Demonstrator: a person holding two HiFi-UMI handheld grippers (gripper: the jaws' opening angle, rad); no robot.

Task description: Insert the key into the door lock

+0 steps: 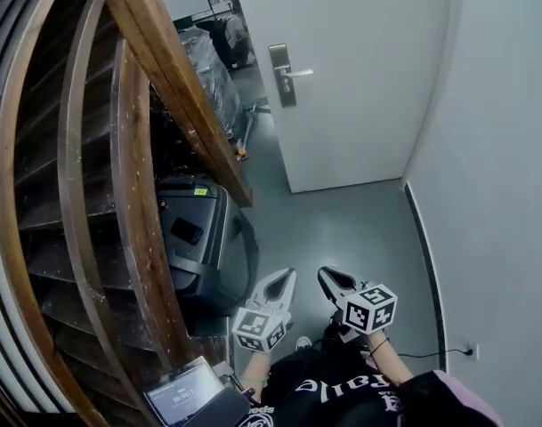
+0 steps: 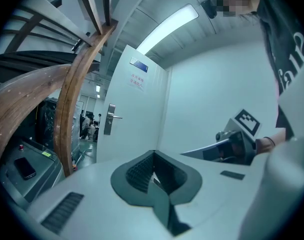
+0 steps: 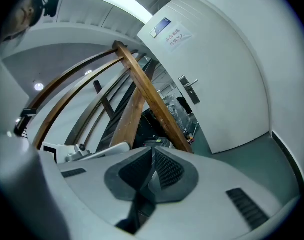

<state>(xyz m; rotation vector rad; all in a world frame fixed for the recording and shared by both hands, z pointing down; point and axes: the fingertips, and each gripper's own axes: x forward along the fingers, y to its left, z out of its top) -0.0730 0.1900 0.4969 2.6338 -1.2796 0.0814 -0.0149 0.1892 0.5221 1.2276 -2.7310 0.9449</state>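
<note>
The white door (image 1: 359, 78) stands shut ahead, with a metal lock plate (image 1: 281, 74) and lever handle (image 1: 299, 73) on its left side. The plate also shows in the left gripper view (image 2: 110, 119) and the right gripper view (image 3: 190, 90). My left gripper (image 1: 284, 279) (image 2: 152, 156) and right gripper (image 1: 326, 276) (image 3: 152, 151) hang side by side close to my body, far short of the door. Both have their jaws shut. A thin pale sliver shows between each pair of pads, and I cannot tell if either is a key. Each gripper shows in the other's view, the right gripper (image 2: 216, 149) and the left gripper (image 3: 97, 153).
A wooden staircase (image 1: 137, 149) fills the left side, with a black case (image 1: 199, 238) under it. A plain wall (image 1: 502, 149) closes the right, with a socket (image 1: 471, 351) low down. A wrapped stack (image 1: 204, 69) stands beyond the stairs. A small screen (image 1: 186, 394) is by my left.
</note>
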